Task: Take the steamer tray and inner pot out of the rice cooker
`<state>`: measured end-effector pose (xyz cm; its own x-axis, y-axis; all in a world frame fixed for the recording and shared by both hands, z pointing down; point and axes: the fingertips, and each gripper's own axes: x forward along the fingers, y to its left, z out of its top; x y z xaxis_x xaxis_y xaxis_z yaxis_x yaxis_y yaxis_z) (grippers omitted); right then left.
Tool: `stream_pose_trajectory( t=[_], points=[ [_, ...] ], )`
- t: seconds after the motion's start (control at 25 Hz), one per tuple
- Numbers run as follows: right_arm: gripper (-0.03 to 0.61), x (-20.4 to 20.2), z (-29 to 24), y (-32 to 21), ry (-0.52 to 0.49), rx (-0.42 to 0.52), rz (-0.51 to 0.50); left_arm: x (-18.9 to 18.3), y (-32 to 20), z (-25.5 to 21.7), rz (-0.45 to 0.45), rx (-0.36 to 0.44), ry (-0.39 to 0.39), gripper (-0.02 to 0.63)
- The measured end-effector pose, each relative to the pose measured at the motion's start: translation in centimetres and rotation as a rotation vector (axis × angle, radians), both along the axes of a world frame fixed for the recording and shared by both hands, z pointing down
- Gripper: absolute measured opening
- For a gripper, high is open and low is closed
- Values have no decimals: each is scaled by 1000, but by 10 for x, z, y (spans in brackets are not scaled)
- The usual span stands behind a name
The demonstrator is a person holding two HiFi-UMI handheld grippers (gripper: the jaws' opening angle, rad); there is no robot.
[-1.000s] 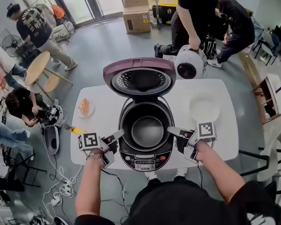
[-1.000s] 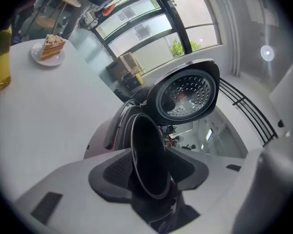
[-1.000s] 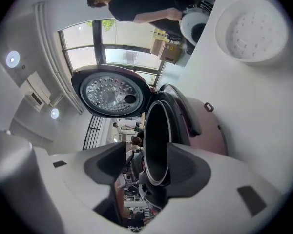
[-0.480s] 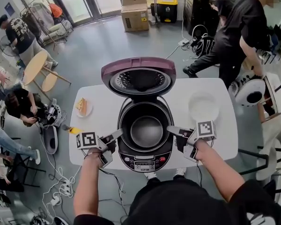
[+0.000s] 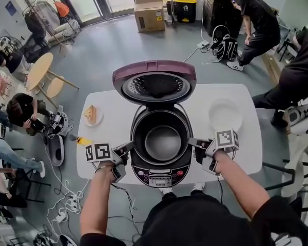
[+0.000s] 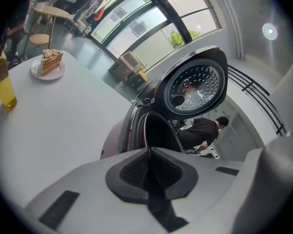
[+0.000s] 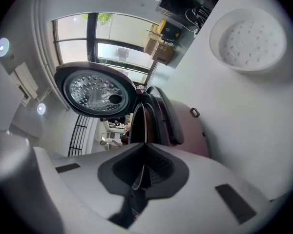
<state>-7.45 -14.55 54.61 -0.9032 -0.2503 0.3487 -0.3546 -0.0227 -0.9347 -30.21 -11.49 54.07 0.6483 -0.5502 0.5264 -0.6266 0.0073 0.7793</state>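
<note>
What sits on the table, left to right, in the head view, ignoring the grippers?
Plate of cake → rice cooker, with the inner pot in it → steamer tray.

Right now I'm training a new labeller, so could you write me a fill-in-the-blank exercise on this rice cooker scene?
The rice cooker has its lid standing ___.
The pot sits ___ the cooker.
The white steamer tray lies on the ___, right of the cooker.
The plate left of the cooker holds a slice of ___.
Missing words: open; inside; table; cake.
</note>
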Motion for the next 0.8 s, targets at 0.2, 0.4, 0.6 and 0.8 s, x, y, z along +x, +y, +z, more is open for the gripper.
stream_pose_trajectory(
  t=[0.2, 0.4, 0.6, 0.8],
  points=[
    [9, -6, -4, 1, -12, 30, -2, -6, 1, -2, -18, 12, -18, 18],
    [9, -4, -18, -1, -30, 74, -8, -4, 0, -18, -23, 53, -43, 18],
    [10, -4, -46, 7, -62, 155, 17, -4, 8, -53, -8, 158, -65, 23],
    [11, -3, -88, 17, -103, 293, 47, 1, 14, -99, 24, 284, -95, 23]
  ],
)
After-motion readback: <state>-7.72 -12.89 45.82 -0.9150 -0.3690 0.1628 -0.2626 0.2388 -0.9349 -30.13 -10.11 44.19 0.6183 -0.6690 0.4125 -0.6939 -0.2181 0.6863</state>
